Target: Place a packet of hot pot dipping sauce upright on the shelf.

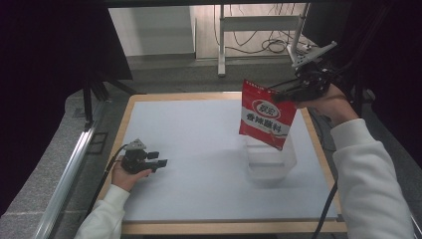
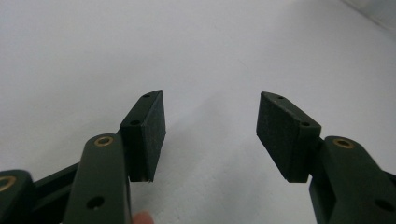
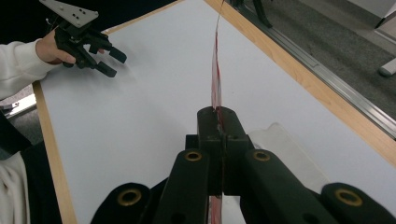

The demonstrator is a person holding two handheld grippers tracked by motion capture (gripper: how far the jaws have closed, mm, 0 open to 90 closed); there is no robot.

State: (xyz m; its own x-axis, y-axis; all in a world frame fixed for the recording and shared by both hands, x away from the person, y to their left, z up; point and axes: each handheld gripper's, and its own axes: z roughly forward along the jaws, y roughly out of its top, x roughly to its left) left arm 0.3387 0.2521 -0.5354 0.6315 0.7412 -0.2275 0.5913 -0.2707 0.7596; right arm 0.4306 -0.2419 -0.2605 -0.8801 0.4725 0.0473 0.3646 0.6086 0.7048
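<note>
Holding a red seasoning pouch (image 1: 266,115), the right hand-held gripper (image 1: 282,93) sits at about 2 o'clock in the high view, raised off the surface (image 1: 199,149). Jaws clamped together on the pouch's top right corner; in the right gripper view the pads meet on the pouch edge (image 3: 216,79), which runs away from the jaws as a thin red line.

Pouch hangs tilted, lower edge dipping at the mouth of a clear plastic container (image 1: 271,162). Can't tell whether it touches the rim. Container stands on the surface at about 4 o'clock from centre, directly under the pouch. In the right gripper view the container (image 3: 285,149) shows as a pale translucent shape just right of the jaws.

Left hand-held gripper (image 1: 158,163) is at 8 o'clock in the high view, low over the surface near its left edge, well apart from pouch and container. Jaws stand apart with nothing between them; the left gripper view has both black pads (image 2: 149,135) separated over bare grey surface. The right gripper view catches that same left hand-held gripper (image 3: 109,60) at 10 o'clock, jaws open, held by a hand in a white sleeve (image 3: 18,70).

Surface is a grey mat on a wood-edged top. White sleeve (image 1: 368,174) of the right arm enters at 5 o'clock.
</note>
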